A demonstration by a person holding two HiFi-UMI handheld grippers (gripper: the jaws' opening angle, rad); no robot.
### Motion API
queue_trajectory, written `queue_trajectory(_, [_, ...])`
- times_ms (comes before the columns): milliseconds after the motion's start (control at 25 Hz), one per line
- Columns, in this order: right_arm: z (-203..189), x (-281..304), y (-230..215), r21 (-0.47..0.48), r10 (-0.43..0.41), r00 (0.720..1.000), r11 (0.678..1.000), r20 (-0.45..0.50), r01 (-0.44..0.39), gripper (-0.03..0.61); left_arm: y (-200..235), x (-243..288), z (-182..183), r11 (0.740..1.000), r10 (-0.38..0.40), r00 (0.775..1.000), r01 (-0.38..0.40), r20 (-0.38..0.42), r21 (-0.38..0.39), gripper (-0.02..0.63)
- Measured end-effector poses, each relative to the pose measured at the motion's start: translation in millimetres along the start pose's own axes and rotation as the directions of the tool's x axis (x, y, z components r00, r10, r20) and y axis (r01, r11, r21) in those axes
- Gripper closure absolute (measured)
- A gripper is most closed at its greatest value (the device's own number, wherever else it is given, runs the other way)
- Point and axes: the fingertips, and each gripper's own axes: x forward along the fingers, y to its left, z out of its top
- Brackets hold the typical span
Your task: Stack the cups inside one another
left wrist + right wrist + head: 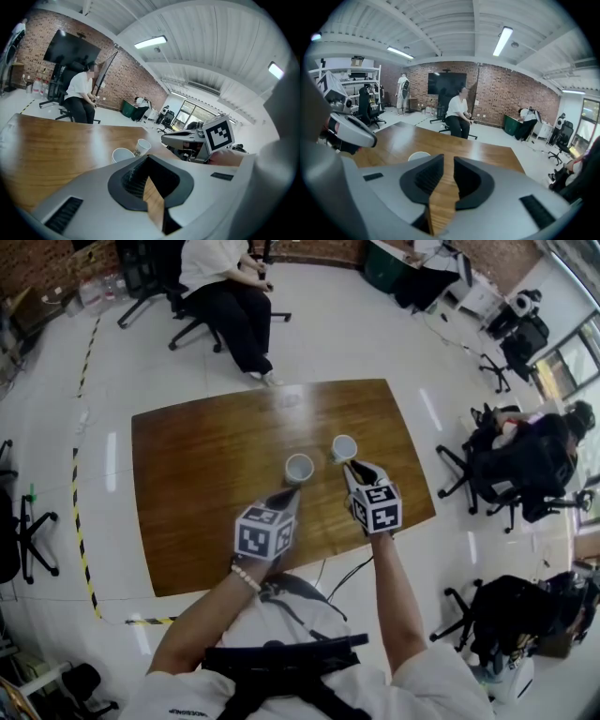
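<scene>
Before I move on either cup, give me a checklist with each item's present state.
1. Both cups upright, mouths up: ok. The nearer cup and the farther cup both stand on the table.
2. Cups already nested: not ok. They stand side by side, apart.
3. Left gripper empty: ok. The jaws have a narrow gap, and only table shows through it.
4. Right gripper empty: ok. The jaws are apart, with only table between them.
5. A cup lined up between a gripper's jaws: not ok. In both gripper views the cups sit left of the gap.
6. Grippers apart from each other: ok.
</scene>
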Motion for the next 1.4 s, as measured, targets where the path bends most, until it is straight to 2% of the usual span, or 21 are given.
queue_trajectory(200, [-8.2, 14.7, -20.8, -0.043, 0.018, 0.999, 0.999, -0.03, -0.02, 0.483, -5.7, 14.7, 2.5, 1.0, 0.014, 1.0, -0.013, 0.016, -0.019, 0.618])
queue_trajectory(600, [-25.9, 58.6, -36.9, -0.113, 0.11, 0.988, 0.986, -0.109, -0.123, 0.466, -9.4, 42.6, 3.2, 0.996, 0.057, 0.998, -0.055, 0.034, -0.065, 0.618])
queue_trajectory(1040, [-53.3, 100.7, -28.5, -0.159, 0.199, 0.956, 0.959, -0.215, -0.235, 0.466, -12.1, 70.8, -8.1, 0.995, 0.077, 0.997, -0.078, -0.015, -0.067, 0.617])
queue_trajectory(1400, [-68.4, 115.9, -25.7, -0.225, 0.196, 0.941, 0.939, -0.275, -0.261, 0.474, -5.0, 76.1, -12.9, 0.991, 0.106, 0.994, -0.108, -0.029, -0.08, 0.618])
